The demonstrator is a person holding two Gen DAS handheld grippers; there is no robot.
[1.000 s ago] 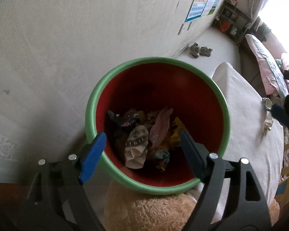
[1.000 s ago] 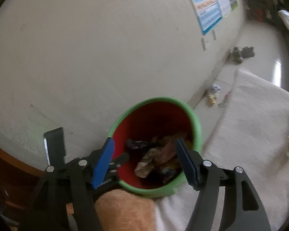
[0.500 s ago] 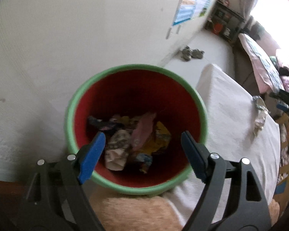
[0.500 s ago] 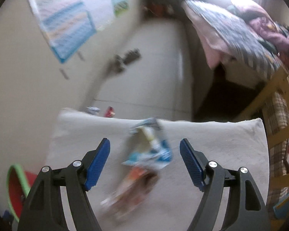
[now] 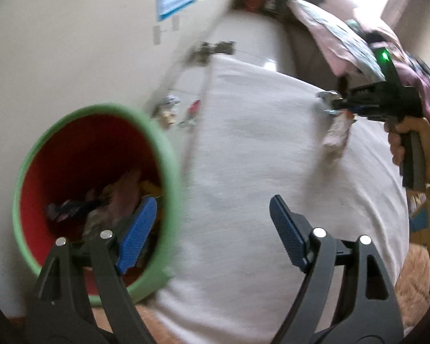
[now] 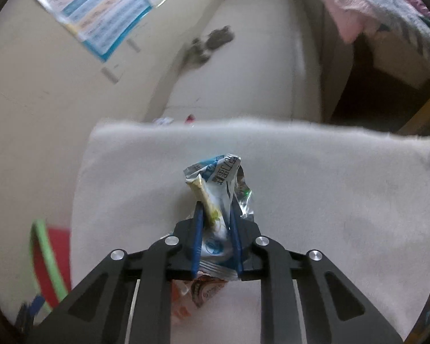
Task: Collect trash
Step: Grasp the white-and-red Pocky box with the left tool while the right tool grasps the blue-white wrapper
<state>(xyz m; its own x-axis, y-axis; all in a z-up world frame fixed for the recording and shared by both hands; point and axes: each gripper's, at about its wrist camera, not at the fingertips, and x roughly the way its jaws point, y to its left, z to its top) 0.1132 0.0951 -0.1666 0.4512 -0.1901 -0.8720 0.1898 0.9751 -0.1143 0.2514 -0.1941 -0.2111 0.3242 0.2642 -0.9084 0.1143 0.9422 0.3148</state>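
Fingers, right gripper [image 6: 216,229]: clamped on a crumpled blue-and-white wrapper [image 6: 219,185], centre of the right wrist view; its upper end stands up beyond the fingertips, its lower end trails out below them. Under it, lower centre, an orange-printed wrapper [image 6: 199,292] lies on the white cloth [image 6: 329,200]; whether it is also caught cannot be told.

Fingers, left gripper [image 5: 206,235]: spread wide, nothing between them, bottom of the left wrist view.

Bin [image 5: 169,154]: green rim, red inside, lower left of the left wrist view, beside the cloth and against the wall. Several crumpled wrappers [image 5: 71,209] already lie in its bottom.

Same view, right edge: right gripper [image 5: 341,106] gripping a silvery wrapper above the cloth, pale paper hanging below it.

Floor, beyond the cloth's far edge: small scraps [image 5: 172,109], blurred, apparently litter.

Status: partly done. Bin holds earlier items; one piece gripped but not yet binned; the orange-printed piece and the floor scraps probably remain.
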